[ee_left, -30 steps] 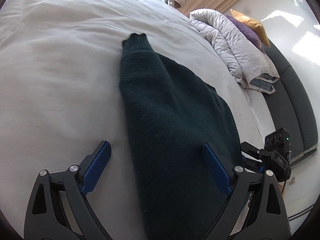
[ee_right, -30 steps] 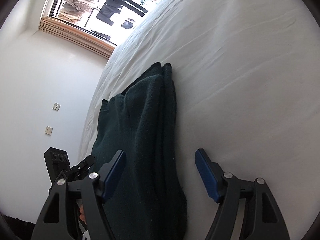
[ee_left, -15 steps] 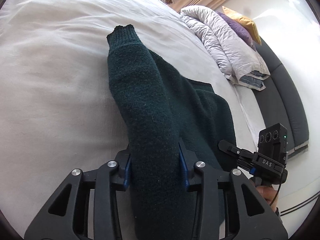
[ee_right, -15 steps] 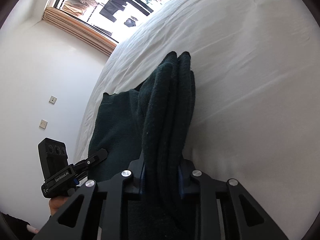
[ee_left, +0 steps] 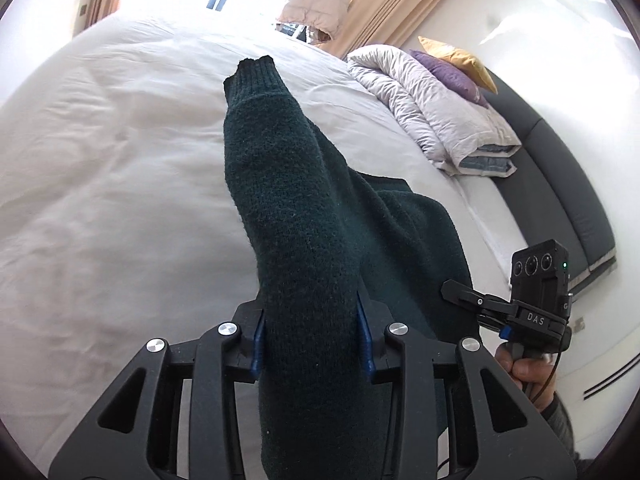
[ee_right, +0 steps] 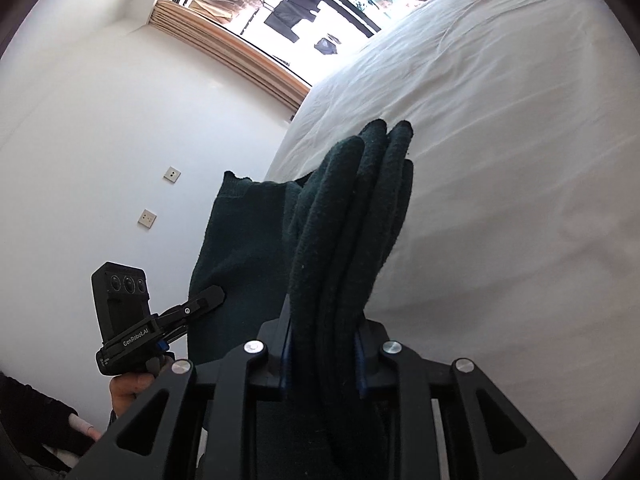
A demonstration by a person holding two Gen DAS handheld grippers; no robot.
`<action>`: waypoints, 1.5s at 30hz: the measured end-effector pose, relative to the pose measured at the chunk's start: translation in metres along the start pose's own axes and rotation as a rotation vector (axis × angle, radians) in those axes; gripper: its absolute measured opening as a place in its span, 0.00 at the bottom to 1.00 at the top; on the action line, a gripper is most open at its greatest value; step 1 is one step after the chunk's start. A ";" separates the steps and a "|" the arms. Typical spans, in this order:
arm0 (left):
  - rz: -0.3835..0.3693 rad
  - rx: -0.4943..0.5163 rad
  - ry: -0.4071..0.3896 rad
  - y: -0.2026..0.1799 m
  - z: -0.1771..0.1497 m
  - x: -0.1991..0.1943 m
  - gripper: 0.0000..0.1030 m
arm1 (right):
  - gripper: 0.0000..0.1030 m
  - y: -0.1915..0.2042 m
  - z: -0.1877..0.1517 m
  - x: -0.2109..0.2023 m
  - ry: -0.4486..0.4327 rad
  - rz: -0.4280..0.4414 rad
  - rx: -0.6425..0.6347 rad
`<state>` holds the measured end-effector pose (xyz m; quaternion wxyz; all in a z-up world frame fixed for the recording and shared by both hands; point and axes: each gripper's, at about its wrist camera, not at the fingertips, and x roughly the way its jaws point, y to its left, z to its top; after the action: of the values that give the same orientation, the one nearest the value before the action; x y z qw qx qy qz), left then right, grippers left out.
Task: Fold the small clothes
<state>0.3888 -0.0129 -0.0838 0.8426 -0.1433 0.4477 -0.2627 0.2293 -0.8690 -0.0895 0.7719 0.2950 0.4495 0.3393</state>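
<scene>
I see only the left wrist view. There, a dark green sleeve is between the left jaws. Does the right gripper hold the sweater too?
Observer: Yes. The right gripper has just closed its jaws on a bunched edge of the dark green sweater; the pads press it.
Operator: How thick is this bunch?
Observer: Several folds stand together; I cannot count them exactly.
Operator: Is my left gripper visible from there?
Observer: Yes. The left gripper is at the sweater's left edge, held by a hand; its jaws have also just closed, on the sleeve.
</scene>
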 end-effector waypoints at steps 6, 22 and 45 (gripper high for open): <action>0.022 -0.036 0.059 0.040 -0.066 -0.003 0.32 | 0.25 -0.026 -0.050 0.027 0.077 -0.052 0.072; 0.193 0.093 -0.148 0.029 -0.104 -0.044 0.50 | 0.52 -0.021 -0.087 -0.012 -0.096 -0.195 0.036; 0.616 0.409 -0.696 -0.204 -0.233 -0.300 1.00 | 1.00 0.245 -0.187 -0.217 -0.858 -0.510 -0.587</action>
<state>-0.0073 -0.0109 0.0871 0.9911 0.0841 0.1012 -0.0209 -0.0807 -0.8667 0.1249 0.9919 0.0621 0.0403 0.1029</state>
